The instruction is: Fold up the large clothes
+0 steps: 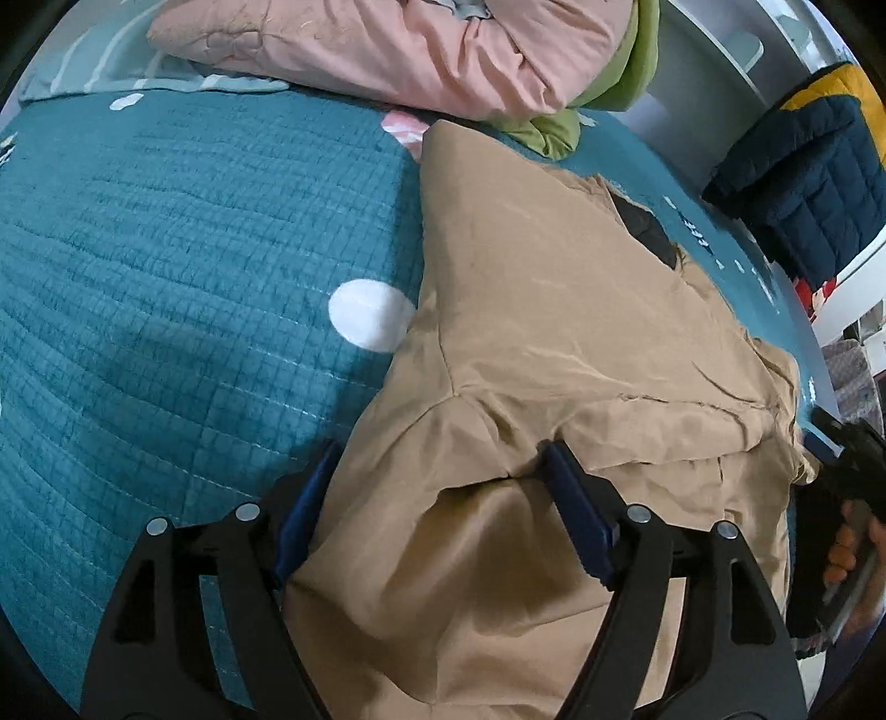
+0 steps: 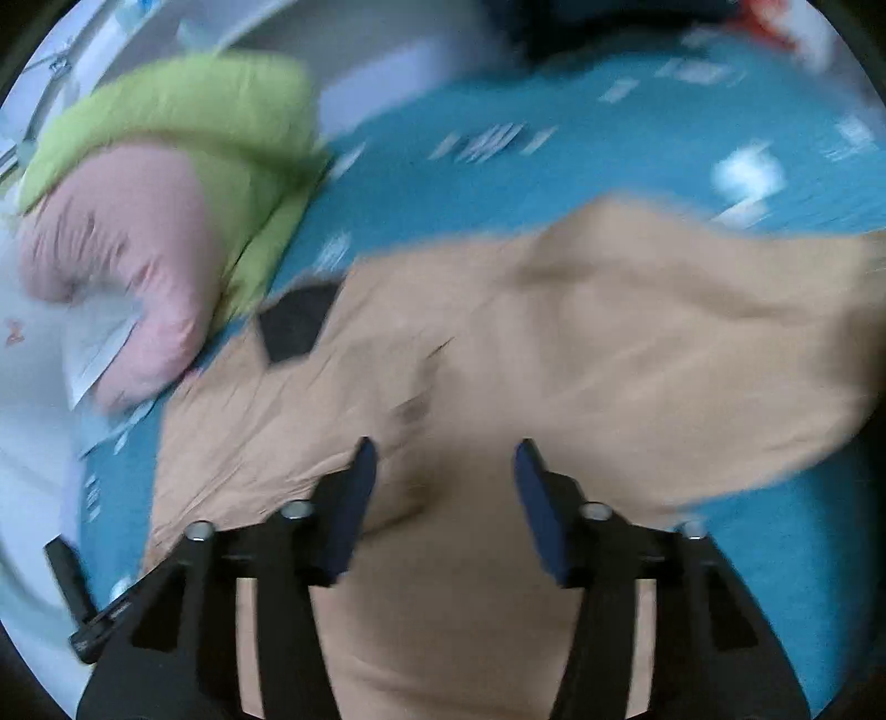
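The tan garment (image 1: pixel 554 332) lies on the teal bed (image 1: pixel 166 249), partly folded, its surface rumpled, below the pink quilt (image 1: pixel 387 50). The left tool (image 1: pixel 437 471) stands spread astride a bunched fold. The right tool (image 2: pixel 446 459), also spread, hovers over cloth; that view is blurred. I judge several folds remain.

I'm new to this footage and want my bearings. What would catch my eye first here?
The big tan garment spread over the teal quilted bedspread dominates both views. The left tool stands open astride a bunched fold of it, and the right tool hangs open over it, in a blurred picture. At the far edge of the bed, a pink quilt lies on a lime-green one.
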